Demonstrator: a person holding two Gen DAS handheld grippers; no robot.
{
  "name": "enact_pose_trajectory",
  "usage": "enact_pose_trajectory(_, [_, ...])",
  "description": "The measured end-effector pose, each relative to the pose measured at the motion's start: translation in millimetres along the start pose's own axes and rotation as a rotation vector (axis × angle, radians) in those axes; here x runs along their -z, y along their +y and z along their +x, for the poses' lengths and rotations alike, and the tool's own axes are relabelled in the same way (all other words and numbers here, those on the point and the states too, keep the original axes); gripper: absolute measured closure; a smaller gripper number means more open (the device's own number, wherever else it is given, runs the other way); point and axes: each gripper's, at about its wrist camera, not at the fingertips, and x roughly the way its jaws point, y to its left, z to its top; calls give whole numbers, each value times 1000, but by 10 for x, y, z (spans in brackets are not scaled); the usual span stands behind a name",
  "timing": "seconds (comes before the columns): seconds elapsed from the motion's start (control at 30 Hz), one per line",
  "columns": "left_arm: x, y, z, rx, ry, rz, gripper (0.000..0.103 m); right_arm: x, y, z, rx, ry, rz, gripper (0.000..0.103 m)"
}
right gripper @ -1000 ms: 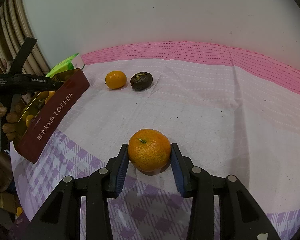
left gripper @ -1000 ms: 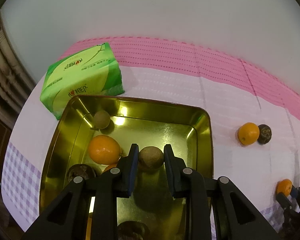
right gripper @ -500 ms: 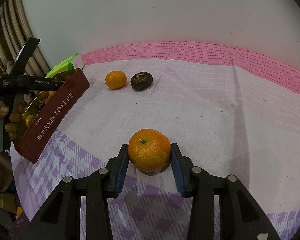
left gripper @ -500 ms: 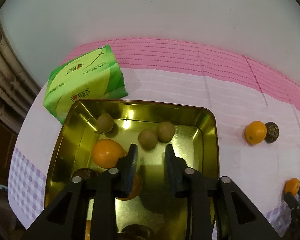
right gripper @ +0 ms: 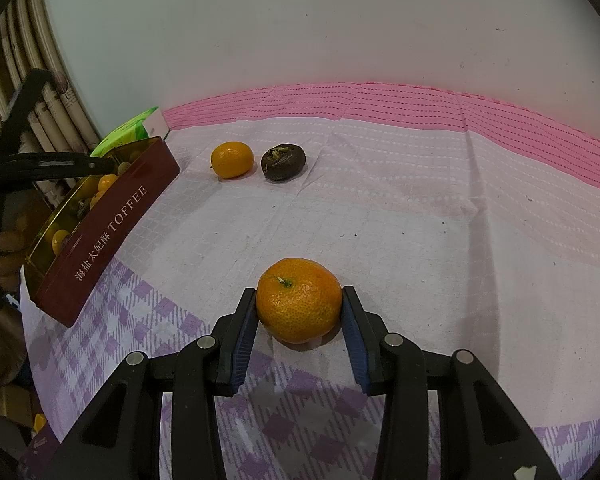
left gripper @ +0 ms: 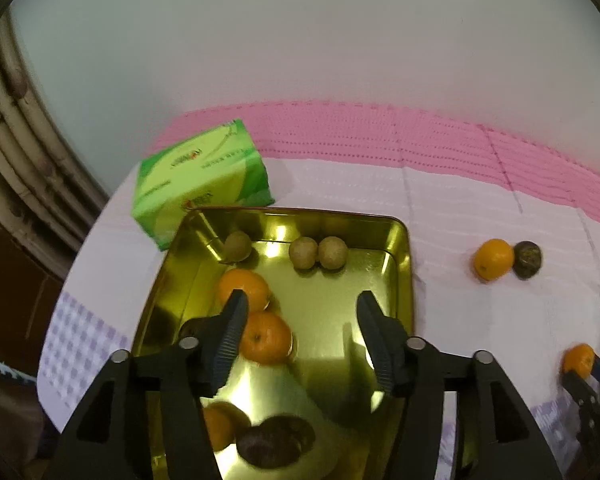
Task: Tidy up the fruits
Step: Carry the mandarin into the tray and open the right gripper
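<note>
A gold tin (left gripper: 404, 264) with maroon sides (right gripper: 112, 232) holds several fruits: oranges (left gripper: 264, 338), small brown longans (left gripper: 332, 252) and a dark fruit (left gripper: 274, 442). My left gripper (left gripper: 300, 334) is open and empty above the tin. My right gripper (right gripper: 300, 324) is shut on a large orange (right gripper: 299, 305) that rests on the cloth; it also shows in the left wrist view (left gripper: 578, 359). A small orange (right gripper: 232, 159) and a dark brown fruit (right gripper: 283, 161) lie together on the cloth beyond.
A green tissue pack (left gripper: 200, 180) sits behind the tin at the far left. The table has a white, pink and purple-check cloth (right gripper: 420, 208) and a pale wall behind. Pipes (right gripper: 32, 92) stand at the left.
My left gripper let go of a brown longan, which rolled to the tin's far wall beside another, then opened wide and drew back. My right gripper stayed on the large orange.
</note>
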Motion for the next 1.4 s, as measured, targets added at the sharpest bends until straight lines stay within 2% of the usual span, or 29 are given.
enact_pose_trajectory(0.17, [204,38,-356,-4,-16,-30,43,-3,4,2,-5,0,1,64])
enact_pose_trajectory(0.27, [415,112,-586,6,-25,-75,43,-1,16,1,-5,0,1,64])
enact_pose_trajectory(0.4, [769,175,-861,-21,-21,-101,43,-4,4,-1,-4,0,1,64])
enact_pose_trajectory(0.6, [1230,342,-1090,-87,-4,-140,43,-13,2,3,1,1,-2,65])
enact_pose_trajectory(0.7, [1357,441,-1154,-121,-2,-141,40,-12,31,1,14,11,-10,65])
enact_pose_trajectory(0.83, [1457,570,-1179,-171,-15,-156,37,-4,97,-48,-11,21,12,65])
enact_pose_trajectory(0.97, [1482,673,-1123,-172,-3,-188,37,-73,324,-161,-54,10,-8,65])
enact_pose_trajectory(1.13, [1489,683,-1068,-164,13,-179,36,-348,747,-316,-145,-24,-60,65])
enact_pose_trajectory(1.3, [1459,658,-1079,-166,4,-161,31,-673,1257,-244,-246,-24,-114,65])
enact_pose_trajectory(1.4, [1454,672,-1082,-160,4,-160,30,-791,1599,-128,-275,-13,-173,65])
